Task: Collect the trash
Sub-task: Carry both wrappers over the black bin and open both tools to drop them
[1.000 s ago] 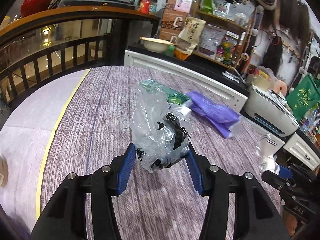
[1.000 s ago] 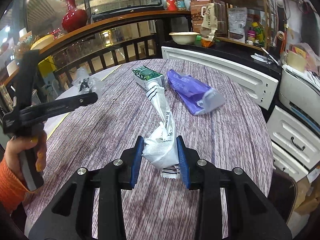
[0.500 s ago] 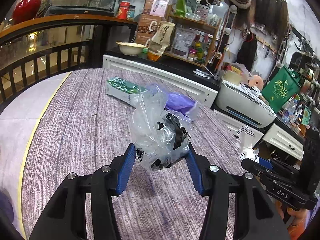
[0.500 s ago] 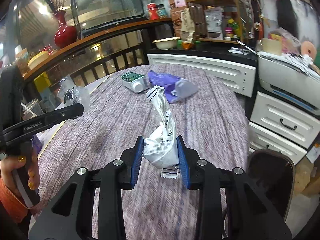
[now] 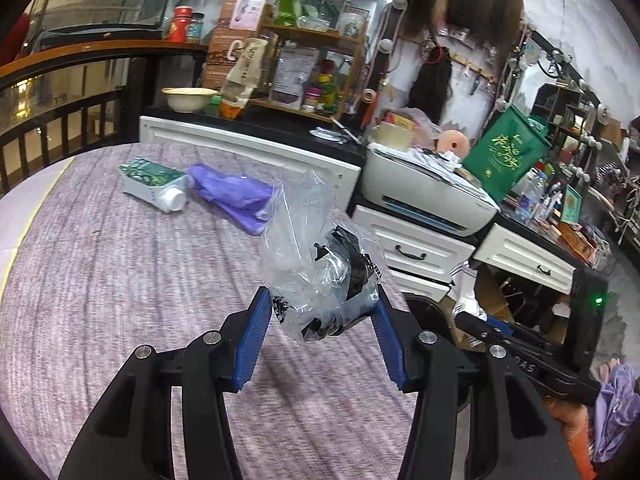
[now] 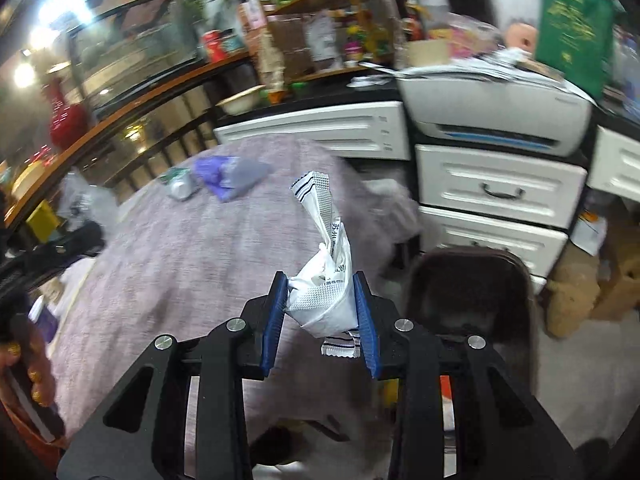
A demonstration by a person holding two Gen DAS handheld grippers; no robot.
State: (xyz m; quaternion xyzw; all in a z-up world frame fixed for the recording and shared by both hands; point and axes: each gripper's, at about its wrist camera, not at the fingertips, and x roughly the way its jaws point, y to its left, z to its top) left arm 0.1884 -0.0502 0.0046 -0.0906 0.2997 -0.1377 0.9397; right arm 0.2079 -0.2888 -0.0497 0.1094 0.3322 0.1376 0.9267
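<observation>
**Both claws loaded, table edge and drawers ahead**

My left gripper (image 5: 322,312) pinched a crumpled clear plastic bag (image 5: 320,268) with black scraps inside, its blue pads pressed into both sides, held in the middle of the left wrist view above the purple-grey tablecloth (image 5: 120,280). My right gripper (image 6: 320,308) was clamped on a white crumpled wrapper (image 6: 326,280) with dark stripes, its twisted end sticking up at frame centre.

Two more pieces lay on the table toward the upper left: a green-printed tube with a white cap (image 5: 154,184) and, touching it, a purple pouch (image 5: 232,196). Beyond the table's far edge stood white drawers (image 5: 416,248) with a printer (image 5: 428,192) on top. In the right wrist view a dark brown bin (image 6: 472,292) sat on the floor just right of my claw, under the drawers. A green bag (image 5: 504,156) leaned beside the printer.
</observation>
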